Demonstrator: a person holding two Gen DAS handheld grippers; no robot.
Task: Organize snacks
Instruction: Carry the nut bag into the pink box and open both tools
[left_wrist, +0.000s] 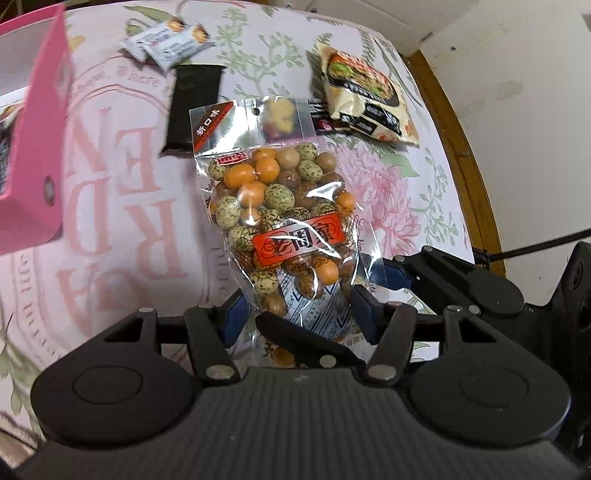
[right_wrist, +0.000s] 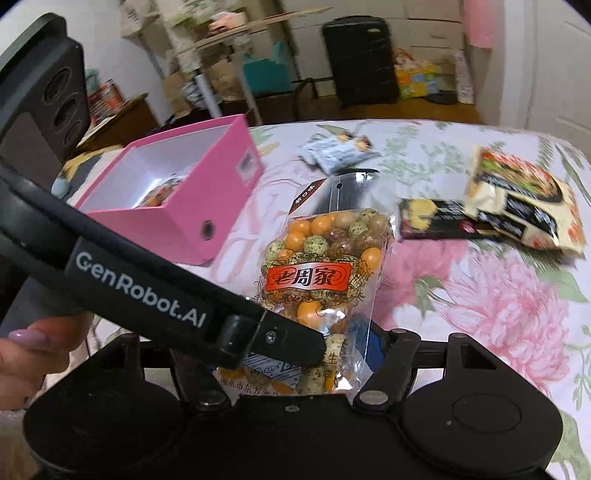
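Note:
A clear bag of coated peanuts (left_wrist: 288, 221) with a red label is held above the floral cloth. My left gripper (left_wrist: 299, 314) is shut on the bag's bottom end. My right gripper (right_wrist: 295, 354) is also closed around the same bag (right_wrist: 325, 273), with the left gripper's black body (right_wrist: 147, 288) crossing in front of it. A pink box (right_wrist: 192, 206) stands to the left, open on top, with a snack packet inside. It shows at the left edge in the left wrist view (left_wrist: 33, 155).
On the cloth beyond the bag lie a black packet (left_wrist: 192, 107), two white snack bars (left_wrist: 170, 42), a cream noodle pack (left_wrist: 365, 96) and a small dark packet (right_wrist: 436, 218). The table's wooden edge (left_wrist: 465, 155) runs on the right. Room clutter stands behind.

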